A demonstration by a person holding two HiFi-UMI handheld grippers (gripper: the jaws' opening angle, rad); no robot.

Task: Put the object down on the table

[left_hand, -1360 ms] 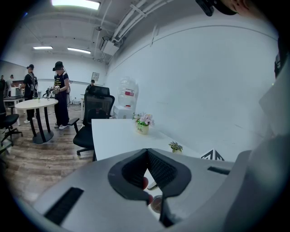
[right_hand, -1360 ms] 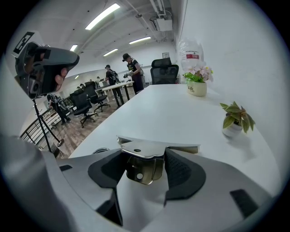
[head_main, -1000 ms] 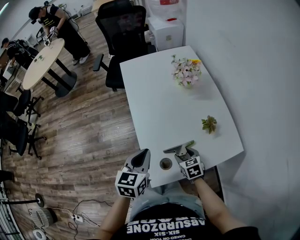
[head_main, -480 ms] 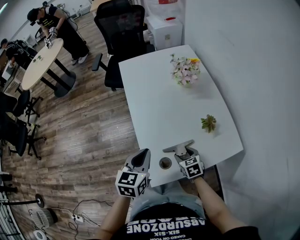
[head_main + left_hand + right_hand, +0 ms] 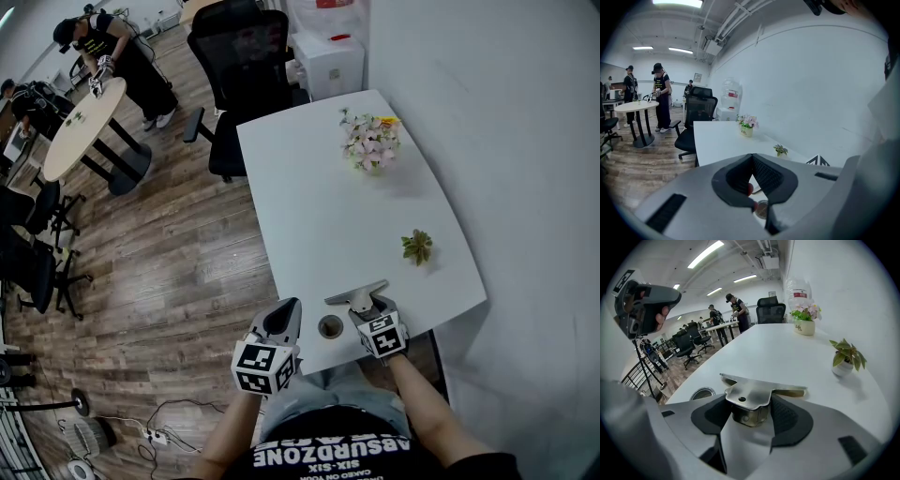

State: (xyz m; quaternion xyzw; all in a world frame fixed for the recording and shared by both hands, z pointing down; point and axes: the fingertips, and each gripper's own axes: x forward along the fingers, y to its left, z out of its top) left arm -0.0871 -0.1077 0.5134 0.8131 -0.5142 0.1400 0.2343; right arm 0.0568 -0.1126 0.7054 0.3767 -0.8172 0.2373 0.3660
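Note:
My right gripper (image 5: 364, 307) is shut on a flat T-shaped metal piece (image 5: 356, 294) by its folded stem. In the right gripper view the metal piece (image 5: 757, 391) sits between the pads (image 5: 787, 416), its long blade crosswise and low over the white table (image 5: 787, 352); whether it touches I cannot tell. My right gripper (image 5: 751, 412) hovers at the table's near edge. My left gripper (image 5: 287, 314) is held off the table's near-left corner, shut and empty. In the left gripper view my left gripper (image 5: 753, 157) points along the table (image 5: 717, 138).
A round cable hole (image 5: 330, 326) lies between the grippers. A small potted plant (image 5: 417, 247) and a flower pot (image 5: 371, 142) stand farther along the table. Beyond are an office chair (image 5: 246, 56), a white cabinet (image 5: 330, 61) and people at a round table (image 5: 84, 117).

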